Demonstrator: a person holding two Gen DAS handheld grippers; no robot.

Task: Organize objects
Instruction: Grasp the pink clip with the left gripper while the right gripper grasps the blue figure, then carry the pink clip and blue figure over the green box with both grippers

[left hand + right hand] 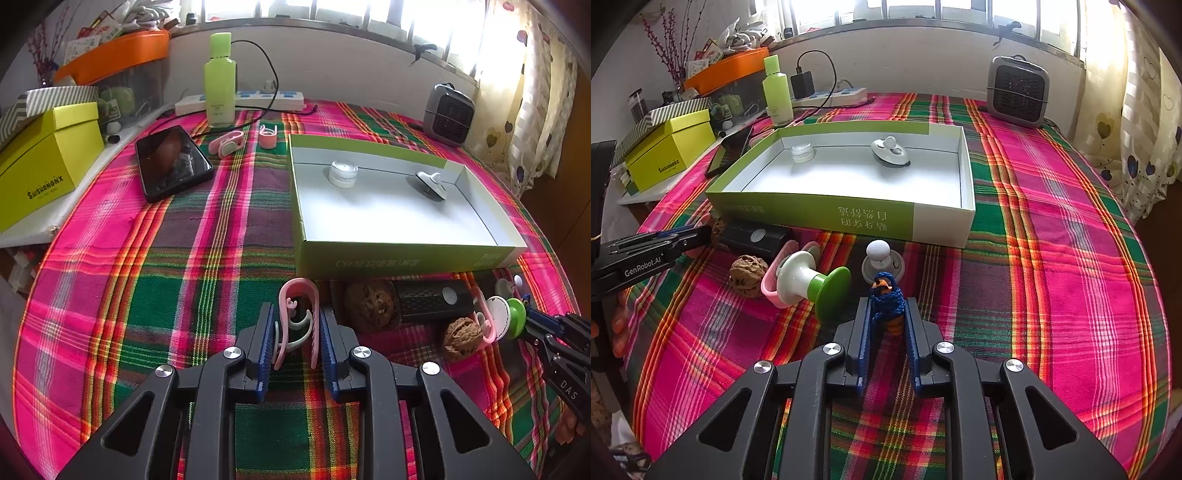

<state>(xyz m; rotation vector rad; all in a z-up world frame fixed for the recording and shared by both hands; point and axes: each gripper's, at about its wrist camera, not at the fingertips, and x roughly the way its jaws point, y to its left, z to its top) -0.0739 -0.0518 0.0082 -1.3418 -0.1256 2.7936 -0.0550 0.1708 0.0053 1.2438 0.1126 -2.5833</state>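
Observation:
My left gripper [297, 325] is shut on a pink clip [299, 317], held just in front of the green-sided box [406, 258]. My right gripper [886, 314] is shut on a small blue and orange knitted toy [886, 299]. The box [938, 218] holds a small white jar [802, 152] and a white suction hook [890, 151]. In front of the box lie a walnut [748, 275], a green and white stopper [812, 280], another pink clip [772, 284], a grey suction hook [881, 258] and a black device [753, 236].
A phone [171, 162], two more pink clips [227, 144], a green bottle [220, 81] and a power strip [258, 99] lie at the far left. A small heater [1017, 90] stands at the back right. A yellow box [44, 166] sits on a side shelf.

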